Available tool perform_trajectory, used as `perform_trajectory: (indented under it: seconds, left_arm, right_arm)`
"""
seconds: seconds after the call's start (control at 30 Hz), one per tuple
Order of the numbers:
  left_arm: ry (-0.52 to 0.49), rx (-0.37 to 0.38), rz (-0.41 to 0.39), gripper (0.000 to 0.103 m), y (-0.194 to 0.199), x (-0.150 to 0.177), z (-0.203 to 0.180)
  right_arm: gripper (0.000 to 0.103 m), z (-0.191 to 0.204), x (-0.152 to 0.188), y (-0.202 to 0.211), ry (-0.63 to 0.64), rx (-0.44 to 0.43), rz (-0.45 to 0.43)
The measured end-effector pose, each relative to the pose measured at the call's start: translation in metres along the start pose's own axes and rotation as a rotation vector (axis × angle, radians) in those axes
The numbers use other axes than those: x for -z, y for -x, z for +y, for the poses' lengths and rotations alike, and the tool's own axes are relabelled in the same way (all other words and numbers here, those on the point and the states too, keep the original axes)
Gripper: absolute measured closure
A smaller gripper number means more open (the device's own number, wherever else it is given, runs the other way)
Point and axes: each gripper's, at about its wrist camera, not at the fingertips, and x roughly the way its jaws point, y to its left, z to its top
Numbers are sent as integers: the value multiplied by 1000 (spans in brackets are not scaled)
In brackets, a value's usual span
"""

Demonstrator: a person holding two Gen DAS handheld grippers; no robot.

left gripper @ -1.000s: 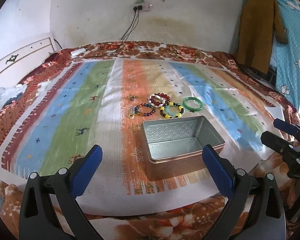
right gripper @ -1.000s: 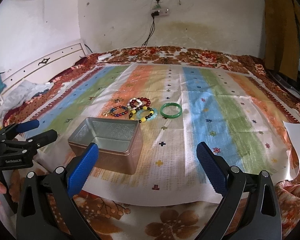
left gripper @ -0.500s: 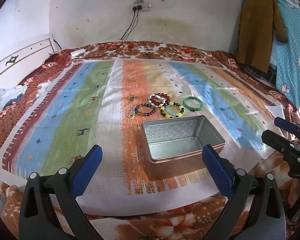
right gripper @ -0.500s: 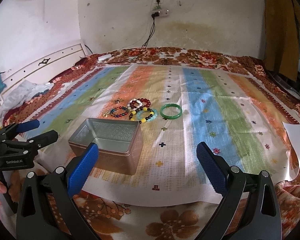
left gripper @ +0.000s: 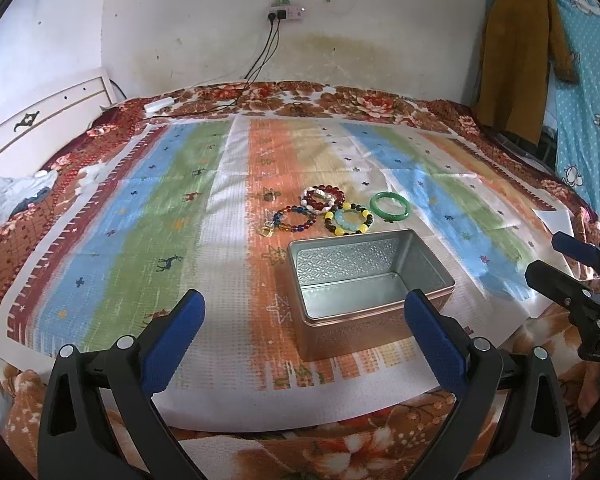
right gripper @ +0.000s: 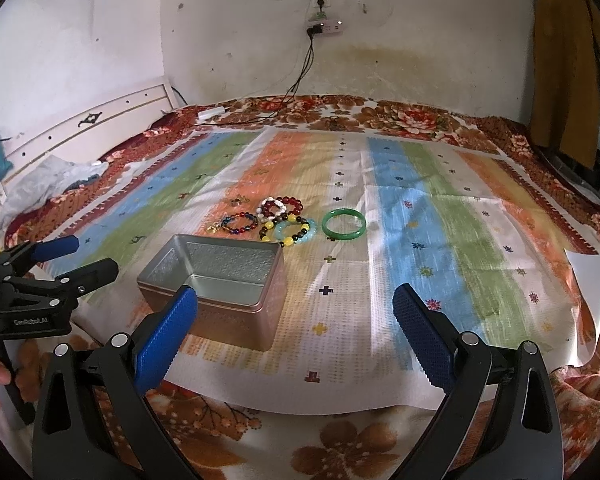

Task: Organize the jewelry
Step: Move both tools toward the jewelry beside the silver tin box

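An open, empty metal tin (left gripper: 370,288) (right gripper: 216,286) stands on the striped cloth. Behind it lie a green bangle (left gripper: 389,205) (right gripper: 344,225), a red and white bead bracelet (left gripper: 323,198) (right gripper: 281,206), a dark multicolour bead bracelet with a gold charm (left gripper: 293,220) (right gripper: 240,224), and a yellow, black and pale blue bead bracelet (left gripper: 349,221) (right gripper: 293,232). My left gripper (left gripper: 302,316) is open and empty, just short of the tin. My right gripper (right gripper: 296,312) is open and empty, right of the tin's near side.
The striped cloth (left gripper: 140,240) covers a floral bed cover (right gripper: 340,440). A white headboard (left gripper: 40,120) is at the left. Cables hang from a wall socket (left gripper: 284,10). Clothes (left gripper: 532,52) hang at the right. The right gripper shows in the left wrist view (left gripper: 580,276).
Both grippers have drifted very slightly; nothing was picked up or moved. The jewelry and tin lie where they were.
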Motion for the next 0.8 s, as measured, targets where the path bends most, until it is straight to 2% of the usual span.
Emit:
perform_trajectory:
  seconds: [0.43, 0.67, 0.8]
  left_arm:
    - [-5, -8, 12, 5, -3, 2, 3]
    - [16, -22, 47, 5, -11, 1, 7]
    - [-6, -39, 56, 5, -16, 0, 1]
  right_arm:
    - [4, 1, -4, -6, 9, -2, 20]
    - [4, -5, -8, -14, -18, -41, 46]
    - [4, -3, -11, -18, -15, -47, 51]
